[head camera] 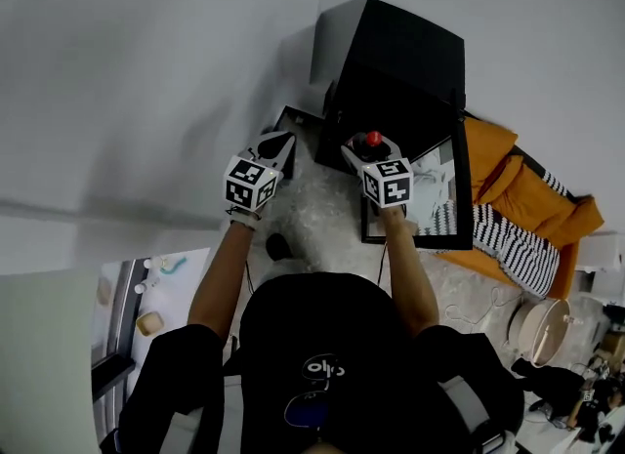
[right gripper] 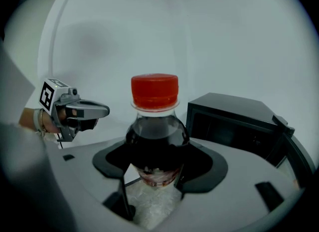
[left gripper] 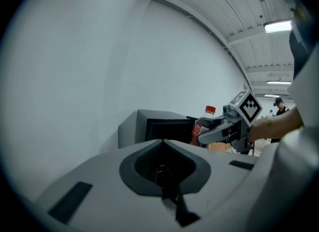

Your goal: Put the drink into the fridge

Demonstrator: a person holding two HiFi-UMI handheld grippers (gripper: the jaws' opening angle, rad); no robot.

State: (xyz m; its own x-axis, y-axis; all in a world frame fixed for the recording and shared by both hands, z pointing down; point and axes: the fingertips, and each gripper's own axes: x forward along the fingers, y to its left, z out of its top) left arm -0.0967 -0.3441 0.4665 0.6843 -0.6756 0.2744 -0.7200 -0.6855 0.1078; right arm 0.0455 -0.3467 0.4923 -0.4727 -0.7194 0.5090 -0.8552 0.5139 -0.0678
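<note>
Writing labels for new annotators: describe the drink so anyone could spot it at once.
Find the black fridge against the white wall. Just in front of it, the right hand-held gripper clamps a bottle. Dark drink and bright red cap mark it; the left hand-held gripper alongside holds nothing.

Nothing is legible: the white logo (head camera: 322,368) on the person's black garment (head camera: 303,320) is blurred; the red label (left gripper: 197,130) on the red-capped dark drink bottle (left gripper: 204,120) is too small.
</note>
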